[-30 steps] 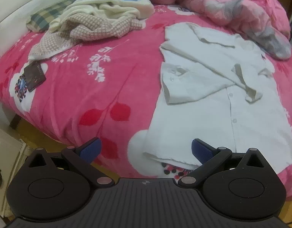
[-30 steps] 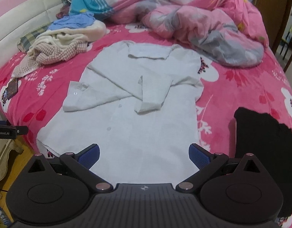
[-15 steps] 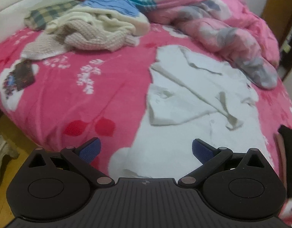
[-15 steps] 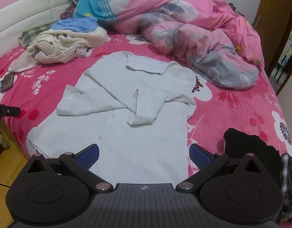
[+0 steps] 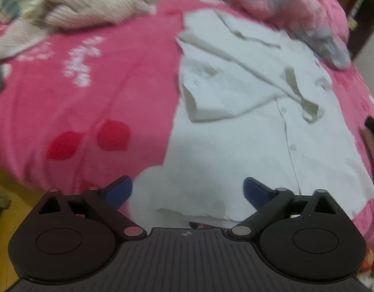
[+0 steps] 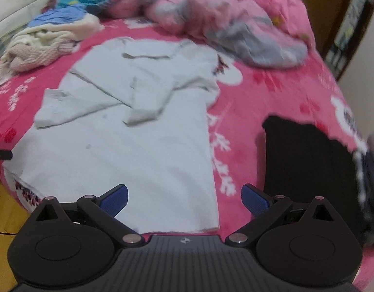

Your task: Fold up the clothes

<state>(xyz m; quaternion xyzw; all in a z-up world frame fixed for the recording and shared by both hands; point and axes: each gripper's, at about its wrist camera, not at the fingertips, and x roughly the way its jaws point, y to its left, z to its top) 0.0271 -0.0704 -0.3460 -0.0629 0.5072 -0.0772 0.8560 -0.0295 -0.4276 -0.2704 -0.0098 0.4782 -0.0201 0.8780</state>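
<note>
One white shirt [image 6: 128, 146] lies flat on the bed [image 6: 272, 92], spread over the pink flowered cover, with both sleeves folded in across the chest and its hem at the near edge of the mattress. One heap of unfolded clothes [image 6: 45, 46] sits at the far left, and one crumpled pink quilt [image 6: 225, 22] fills the far right. One black garment [image 6: 308, 170] lies to the right of the shirt, apart from it, with a strip of bare cover between them.

The left gripper [image 5: 188, 191] hovers over the shirt's near left corner; its blue fingers [image 5: 118, 191] stand wide and are closing, pressing on no cloth. The right gripper [image 6: 184, 198] hangs above the near right corner, fingers spread and empty. Bare cover stretches left of the shirt.
</note>
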